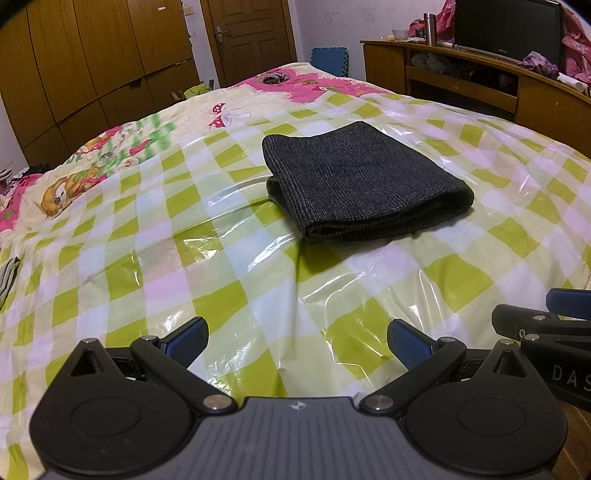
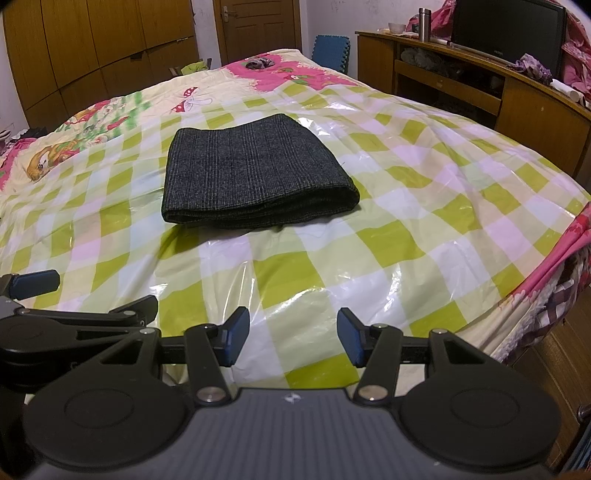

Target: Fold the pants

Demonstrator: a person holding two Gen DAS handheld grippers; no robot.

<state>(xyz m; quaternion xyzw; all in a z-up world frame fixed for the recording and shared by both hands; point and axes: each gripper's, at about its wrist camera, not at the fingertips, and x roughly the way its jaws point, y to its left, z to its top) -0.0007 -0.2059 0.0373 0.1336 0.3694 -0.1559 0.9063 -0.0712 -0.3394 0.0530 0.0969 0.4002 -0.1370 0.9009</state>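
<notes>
Dark grey pants (image 1: pixel 364 181) lie folded in a compact stack mid-bed (image 1: pixel 221 266), on checked plastic sheet. Left gripper (image 1: pixel 297 341) and right gripper (image 2: pixel 293 336) both apart, empty, well short of pants

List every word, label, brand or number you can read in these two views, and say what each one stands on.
"DAS": white letters on the black body of the right gripper, cut off by the edge of the left wrist view.
A small emblem, no letters, on the grey body behind the left gripper.
A small logo on the lower frame of the television: too small to read.
Nothing readable on the folded pants or the checked bed cover.
</notes>
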